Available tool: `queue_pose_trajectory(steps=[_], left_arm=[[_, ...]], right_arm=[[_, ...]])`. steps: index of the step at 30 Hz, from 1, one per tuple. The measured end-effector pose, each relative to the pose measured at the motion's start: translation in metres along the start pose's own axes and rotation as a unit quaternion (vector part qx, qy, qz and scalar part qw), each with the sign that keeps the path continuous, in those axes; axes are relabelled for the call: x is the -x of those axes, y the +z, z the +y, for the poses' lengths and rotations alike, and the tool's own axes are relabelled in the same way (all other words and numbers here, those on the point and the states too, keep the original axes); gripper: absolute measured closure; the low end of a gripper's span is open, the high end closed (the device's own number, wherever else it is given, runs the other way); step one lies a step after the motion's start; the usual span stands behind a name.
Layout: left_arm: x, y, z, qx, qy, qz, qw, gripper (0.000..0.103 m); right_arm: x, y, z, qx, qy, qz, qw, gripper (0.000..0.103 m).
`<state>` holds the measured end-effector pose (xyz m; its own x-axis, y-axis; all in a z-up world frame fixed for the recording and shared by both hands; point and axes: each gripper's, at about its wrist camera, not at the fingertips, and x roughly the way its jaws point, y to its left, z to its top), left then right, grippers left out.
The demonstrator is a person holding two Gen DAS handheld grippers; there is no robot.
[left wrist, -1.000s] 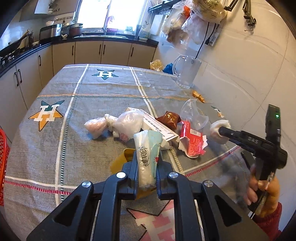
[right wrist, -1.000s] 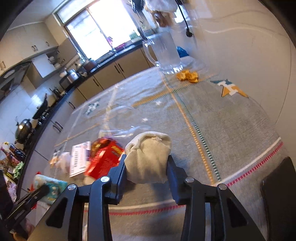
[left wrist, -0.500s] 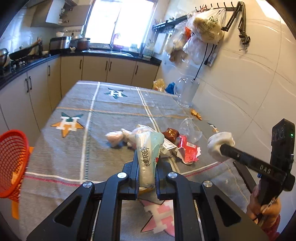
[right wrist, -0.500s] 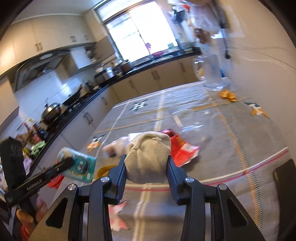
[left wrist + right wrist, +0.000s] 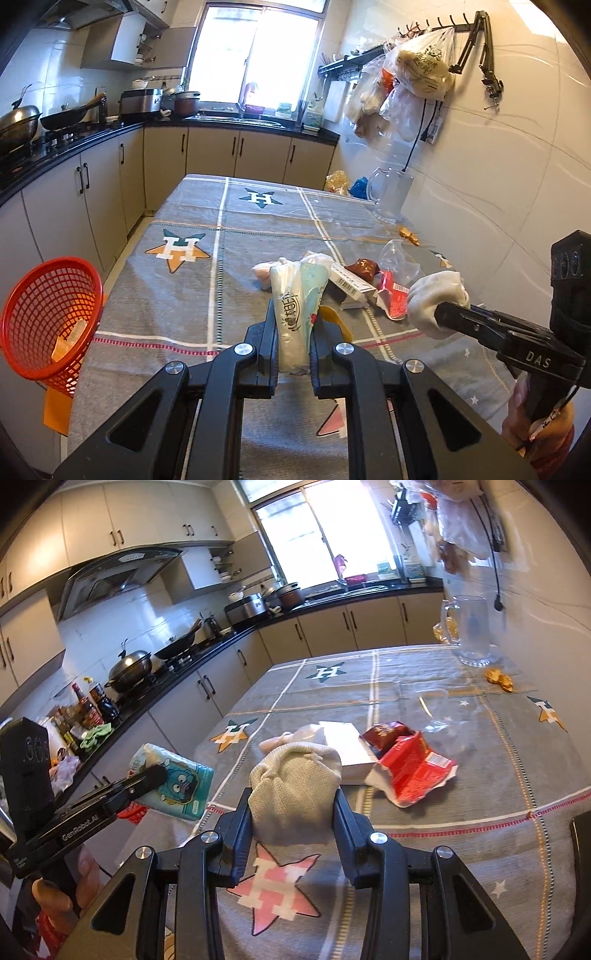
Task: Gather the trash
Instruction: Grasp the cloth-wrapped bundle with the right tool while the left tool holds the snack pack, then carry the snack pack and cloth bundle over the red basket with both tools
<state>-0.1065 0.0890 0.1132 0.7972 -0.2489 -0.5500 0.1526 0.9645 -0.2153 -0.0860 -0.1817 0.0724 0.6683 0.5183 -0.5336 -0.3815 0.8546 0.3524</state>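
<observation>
Nearest, the left gripper (image 5: 292,350) is closed on a pale tissue pack (image 5: 297,314) printed with teal and a cartoon figure; the pack stands between the jaws with its long axis upright, its wider end pointing up and away from the camera. Beside it, the right gripper (image 5: 293,814) clamps a crumpled off-white cloth wad (image 5: 295,790), which bulges above the jaws and shows no clear long axis. Both loads are lifted above the table (image 5: 147,295), which is covered by a grey cloth with star-and-H motifs and striped lines.

At the table's left edge, seen from the left wrist, a red mesh basket (image 5: 48,317) hangs tilted with its mouth facing up and toward the table; a pale scrap lies inside.

Mid-table, a loose cluster of trash remains: a torn red wrapper (image 5: 410,771), a white box (image 5: 347,747) with its long axis running away from the viewer, a dark brown packet (image 5: 364,266), a knotted plastic bag (image 5: 266,271) and a crumpled clear plastic cup (image 5: 399,256).

Farther along, orange peel scraps (image 5: 500,675) lie near a clear glass pitcher (image 5: 469,631) standing upright by the tiled wall.

Beyond the table, beige cabinets under a dark counter carry pots and a wok, a bright window (image 5: 255,55) closes the room, and filled plastic bags (image 5: 410,74) hang from a wall rack.
</observation>
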Motion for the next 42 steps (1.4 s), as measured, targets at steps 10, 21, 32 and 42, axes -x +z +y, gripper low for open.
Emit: queue_pose_trajectory(steps=[10,21,32,42], left_arm=[[0.004,-0.003,0.009,0.008,0.009,-0.004,0.9999,0.091],[0.006,-0.005,0.023,0.017,0.020,-0.007,0.9996,0.091],[0.015,-0.008,0.055,0.042,0.042,-0.018,0.9981,0.091],[0.036,-0.006,0.102,0.074,0.070,-0.040,0.9940,0.091]], right_arm=[[-0.009,-0.003,0.017,0.014,0.013,0.014,1.000,0.060],[-0.024,0.000,0.037,0.032,0.025,0.030,0.999,0.060],[-0.058,0.008,0.065,0.053,0.044,0.059,0.996,0.060],[-0.089,0.020,0.117,0.090,0.065,0.082,0.990,0.060]])
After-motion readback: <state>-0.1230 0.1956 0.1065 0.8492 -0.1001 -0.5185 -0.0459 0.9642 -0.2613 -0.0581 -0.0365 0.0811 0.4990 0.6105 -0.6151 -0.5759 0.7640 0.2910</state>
